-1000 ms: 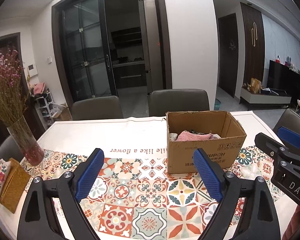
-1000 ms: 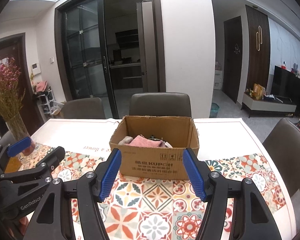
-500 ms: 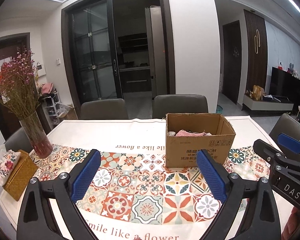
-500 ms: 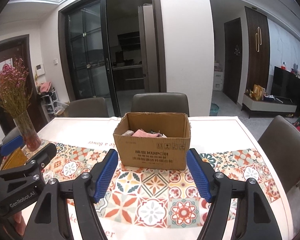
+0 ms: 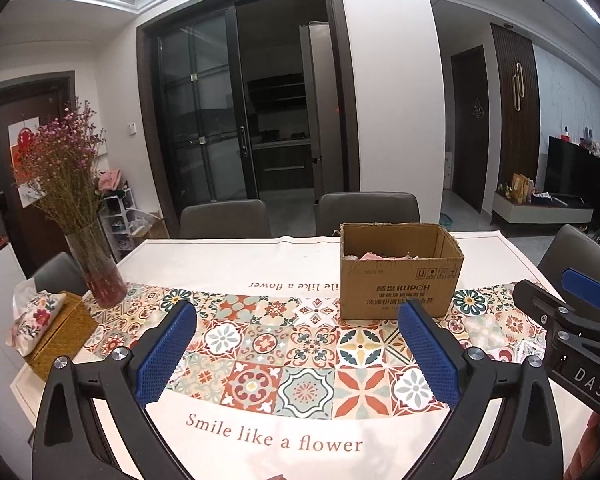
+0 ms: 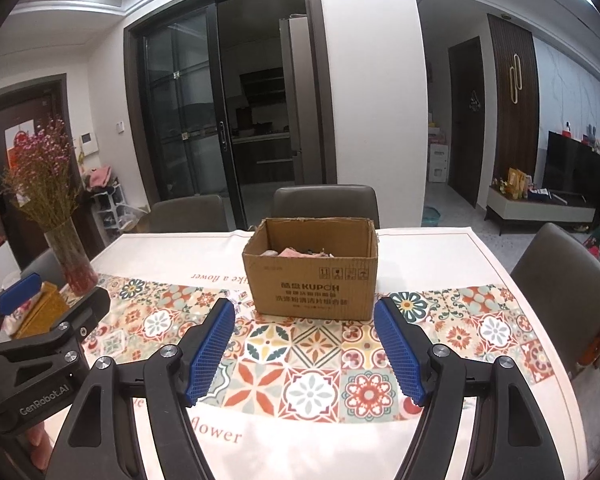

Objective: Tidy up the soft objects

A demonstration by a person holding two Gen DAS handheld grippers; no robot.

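Note:
A brown cardboard box point(image 5: 400, 280) stands on the patterned tablecloth; it also shows in the right wrist view point(image 6: 314, 280). Soft items, a pink cloth point(image 5: 374, 256) among them, lie inside it, and the pink cloth point(image 6: 294, 252) shows in the right wrist view too. My left gripper point(image 5: 298, 354) is open and empty, held above the table's near edge, well short of the box. My right gripper point(image 6: 304, 346) is open and empty, facing the box from the near side. Each gripper shows at the edge of the other's view.
A glass vase of dried pink flowers point(image 5: 96, 276) stands at the table's left. A woven tissue box with a floral cover point(image 5: 48, 330) sits at the left edge. Grey chairs point(image 6: 326, 204) stand behind the table and one point(image 6: 568, 276) at the right.
Both grippers have pulled back and up from the box; it looks smaller and farther, and more near tablecloth with "Smile like a flower" shows. Both stay open.

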